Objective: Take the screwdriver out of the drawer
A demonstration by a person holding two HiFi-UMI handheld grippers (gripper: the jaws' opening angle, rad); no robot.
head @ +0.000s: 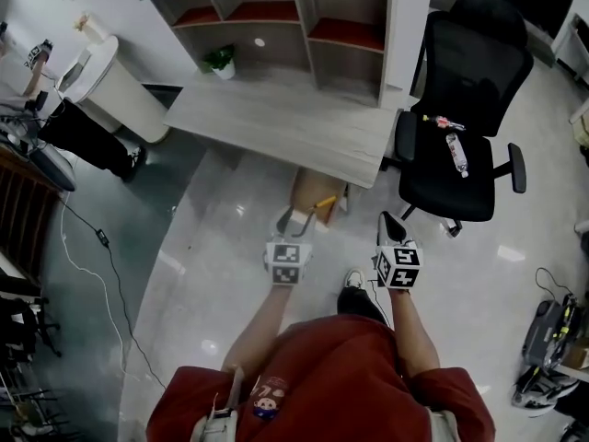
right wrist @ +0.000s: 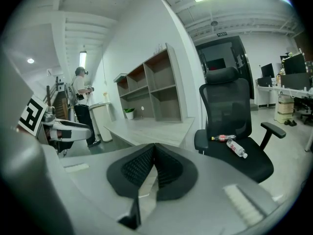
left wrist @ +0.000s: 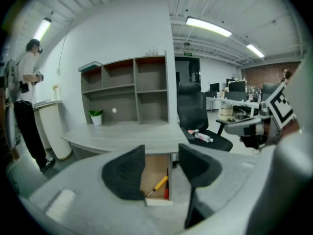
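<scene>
Drawer (head: 311,190): open, pulled out from under the front edge of the desk (head: 276,118); its wooden bottom is visible.
Screwdriver (left wrist: 159,184): lies inside the drawer near the front. The yellow handle points up and right, the shaft down and left. Neither gripper touches it.
Red item (left wrist: 167,192): lies just beside the screwdriver, against the right wall of the drawer. It is too small to identify.
Left gripper (head: 286,223): hovers over the floor in front of the drawer. The jaws are spread apart with nothing between the pads. In the left gripper view, the drawer and screwdriver show through the gap, beyond the jaws.
Right gripper (head: 390,226): beside the left gripper, at about the same height. The jaws are pressed together at the tips and grasp nothing.
Office chair (head: 465,109): black, standing to the right of the desk.
Plastic bottle (head: 456,155): lies on the chair seat, with a smaller item just beside it.
Shelf unit (head: 304,17): stands on the rear of the desk, with open compartments.
Potted plant (head: 221,61): small, on the desk at the left end of the shelf unit.
Person (left wrist: 24,106): stands at the far left, well apart from the desk.
</scene>
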